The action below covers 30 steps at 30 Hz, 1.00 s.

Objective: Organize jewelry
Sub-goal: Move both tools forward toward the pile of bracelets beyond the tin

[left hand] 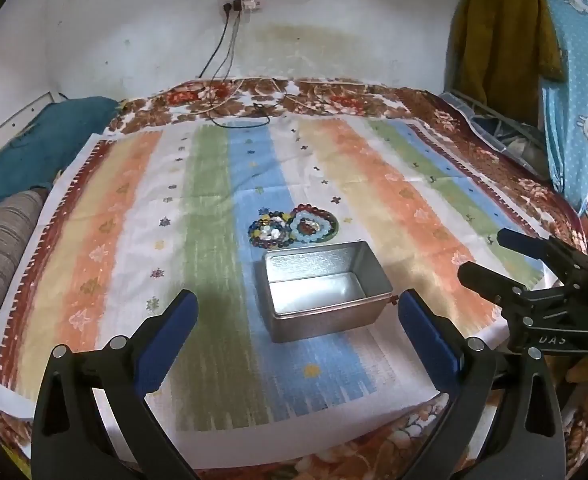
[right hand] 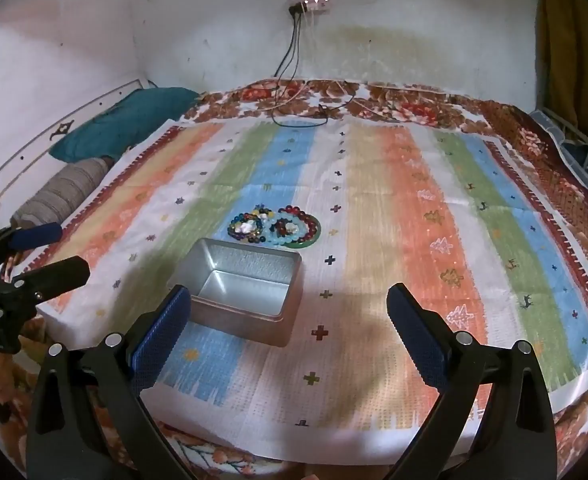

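Jewelry (left hand: pixel 294 227) lies in a tight cluster of beaded bracelets and rings on the striped cloth (left hand: pixel 113 220) spread over the bed, about midway between the cloth's left and right edges and just beyond the far wall of the open metal tin (left hand: pixel 322 292). One darker multicoloured loop of beads (right hand: pixel 249 229) sits to the left, and pale blue and red strands (right hand: pixel 294 228) lie on a green ring to the right, the two groups touching or nearly so. Inside, the tin looks bare, its shiny floor showing with nothing on it, so by my reading none of the pieces has been sorted yet and the whole job is left. Spread wide and holding nothing, the left claw (left hand: pixel 296 312) hovers nearer the cloth's near edge, framing the tin. Equally wide and empty, the right claw (right hand: pixel 289 312) stands just right of the tin. Neither touches the beads. Every piece remains to be lifted, presumably into the tin.
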Tool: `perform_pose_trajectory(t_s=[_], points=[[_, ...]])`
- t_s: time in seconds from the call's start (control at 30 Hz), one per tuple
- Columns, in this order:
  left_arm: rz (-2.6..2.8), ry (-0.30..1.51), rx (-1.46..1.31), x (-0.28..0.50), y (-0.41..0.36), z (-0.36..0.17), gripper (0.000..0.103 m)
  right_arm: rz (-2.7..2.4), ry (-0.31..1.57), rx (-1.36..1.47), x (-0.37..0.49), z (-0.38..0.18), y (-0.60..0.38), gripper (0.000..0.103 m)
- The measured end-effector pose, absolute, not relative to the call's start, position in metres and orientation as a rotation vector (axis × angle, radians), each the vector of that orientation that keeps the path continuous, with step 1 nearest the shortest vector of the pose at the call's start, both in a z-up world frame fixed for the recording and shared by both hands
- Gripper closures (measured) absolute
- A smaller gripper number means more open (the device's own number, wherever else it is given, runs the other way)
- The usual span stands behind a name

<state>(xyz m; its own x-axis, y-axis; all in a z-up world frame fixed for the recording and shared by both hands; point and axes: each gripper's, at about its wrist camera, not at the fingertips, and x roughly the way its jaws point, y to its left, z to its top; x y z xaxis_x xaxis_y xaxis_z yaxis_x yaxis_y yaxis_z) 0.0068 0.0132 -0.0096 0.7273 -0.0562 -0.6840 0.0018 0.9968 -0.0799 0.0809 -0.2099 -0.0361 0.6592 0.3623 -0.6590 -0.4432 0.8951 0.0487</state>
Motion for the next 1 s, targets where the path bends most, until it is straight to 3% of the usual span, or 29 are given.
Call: perform_pose_trajectory(t_s=[1.0], points=[[0.033,0.778,-0.065,0.0105,0.0176,-0.0086,0.006,0.449,0.739,-0.117,0.0843,-0.0412,-0.2067,0.004]])
